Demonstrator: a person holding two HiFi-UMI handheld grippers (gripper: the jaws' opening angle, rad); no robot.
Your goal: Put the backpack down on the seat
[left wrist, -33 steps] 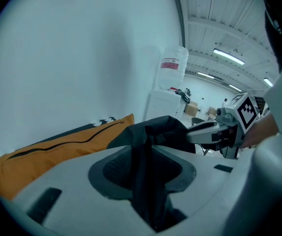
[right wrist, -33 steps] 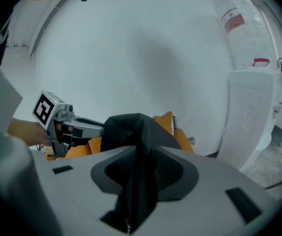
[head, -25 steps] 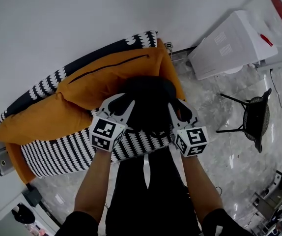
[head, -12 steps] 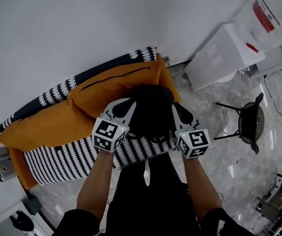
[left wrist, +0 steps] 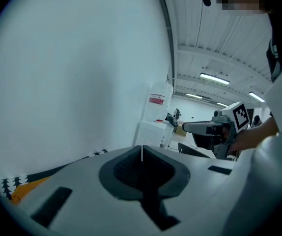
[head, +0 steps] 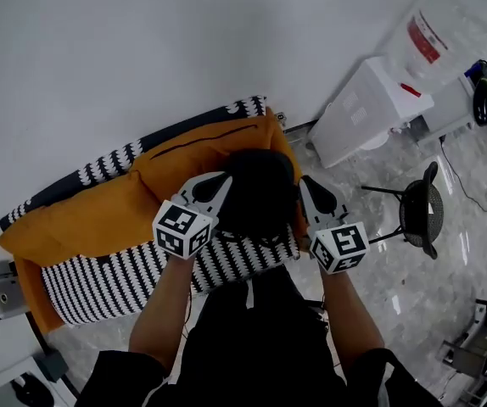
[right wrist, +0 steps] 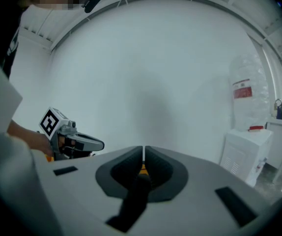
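Two pairs of fingers bracket the job in the head view: the left gripper (head: pixel 221 179) and the right gripper (head: pixel 307 185) hold a black backpack (head: pixel 256 189) between them. It looks soft and rounded, like matte fabric. Beneath and beyond the fingers lies a sofa with plump orange cushions (head: pixel 99 214) and a seat (head: pixel 125 274) covered in black-and-white striped cloth. The bag sits over the end of that seat nearest the right fingers. From this steep angle I cannot tell whether it already rests there or hangs just above. The carrying looks nearly done, and what seems left is settling the weight and letting go. Polished marble floor (head: pixel 413 303) and a black wire stool (head: pixel 417 214) lie out past the right fingers. In the left gripper view, the ribbed dark fingers (left wrist: pixel 126 168) are together with only a hairline of light at their tips. They are probably pinching a thin piece of the bag, though the dark shape behind them is hard to read. In the right gripper view, the fingers (right wrist: pixel 119 168) are likewise pressed together, clamped on a black strap (right wrist: pixel 133 200) of the bag that trails back from them, with orange showing just beyond.
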